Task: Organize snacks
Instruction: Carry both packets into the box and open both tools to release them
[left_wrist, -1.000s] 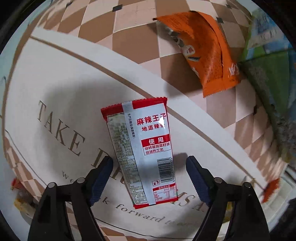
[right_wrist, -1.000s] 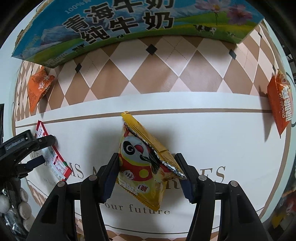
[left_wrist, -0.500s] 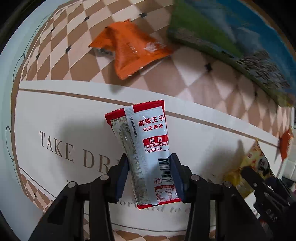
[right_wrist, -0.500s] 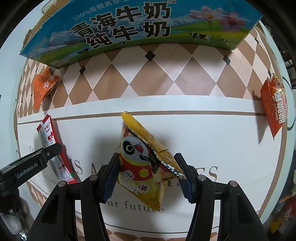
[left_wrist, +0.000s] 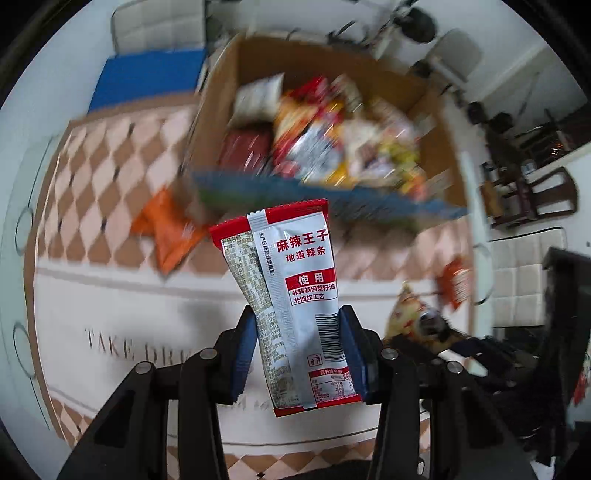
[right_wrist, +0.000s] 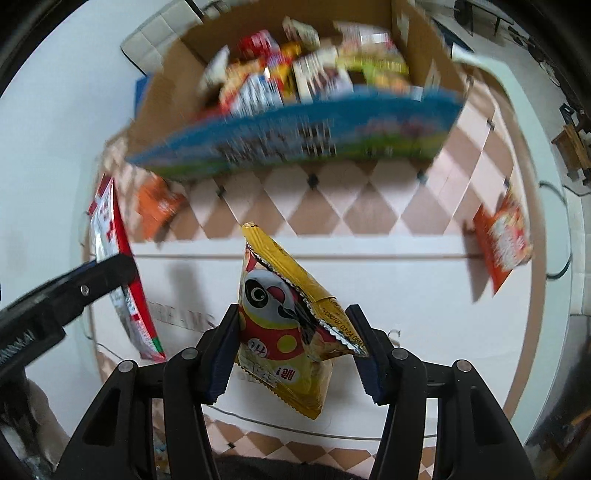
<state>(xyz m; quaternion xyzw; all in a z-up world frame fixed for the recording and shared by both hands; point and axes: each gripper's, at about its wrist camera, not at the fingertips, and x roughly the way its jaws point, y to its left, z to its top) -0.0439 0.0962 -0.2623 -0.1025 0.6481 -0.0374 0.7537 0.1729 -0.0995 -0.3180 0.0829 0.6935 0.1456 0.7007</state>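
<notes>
Left gripper (left_wrist: 297, 354) is clamped on red-and-white packet (left_wrist: 291, 291); right gripper (right_wrist: 293, 350) is clamped on yellow panda packet (right_wrist: 291, 325), both lifted before open carton (right_wrist: 295, 144).

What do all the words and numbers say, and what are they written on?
"麻辣王子", "地道辣条", "使用", "非转基因菜籽油", "非油炸工艺": red and white packet.
"TAKE DR": tablecloth, rest hidden.
"REAMS": tablecloth, right wrist view.
"03.24", other digits unsure: yellow panda packet seal.
Carton print: too blurred.

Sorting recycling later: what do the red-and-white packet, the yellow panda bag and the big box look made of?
Red-and-white packet: glossy plastic film, crimped ends. Yellow panda bag: probably foil-lined film, silvery zigzag seam. Box: brown cardboard inside, printed blue outside.
</notes>
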